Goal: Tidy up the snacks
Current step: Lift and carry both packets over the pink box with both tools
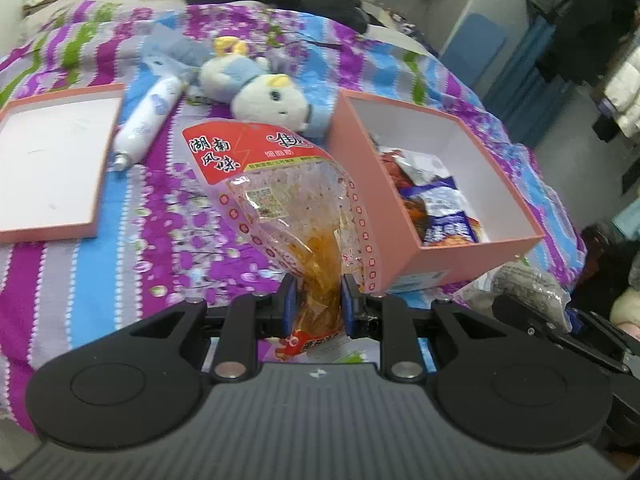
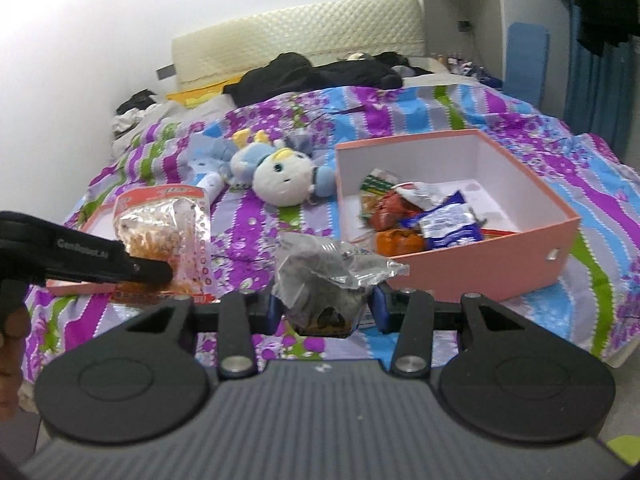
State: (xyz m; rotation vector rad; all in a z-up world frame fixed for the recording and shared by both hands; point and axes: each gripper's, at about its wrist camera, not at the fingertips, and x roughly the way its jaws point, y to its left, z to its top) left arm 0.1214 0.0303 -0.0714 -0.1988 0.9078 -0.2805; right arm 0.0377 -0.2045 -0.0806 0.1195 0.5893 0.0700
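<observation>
Red header (image 1: 256, 148) reads "湖南风味".

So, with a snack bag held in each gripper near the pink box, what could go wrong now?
1. The left gripper pinches only the low end of the red-topped bag; it may swing or slip.
2. The right gripper holds a crumpled clear bag that might slide out.
3. Either bag could catch the pink box wall.

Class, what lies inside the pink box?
Inside the pink box: several snack packets, blue-white, red and orange. Whatever lies beneath them is covered.
</observation>
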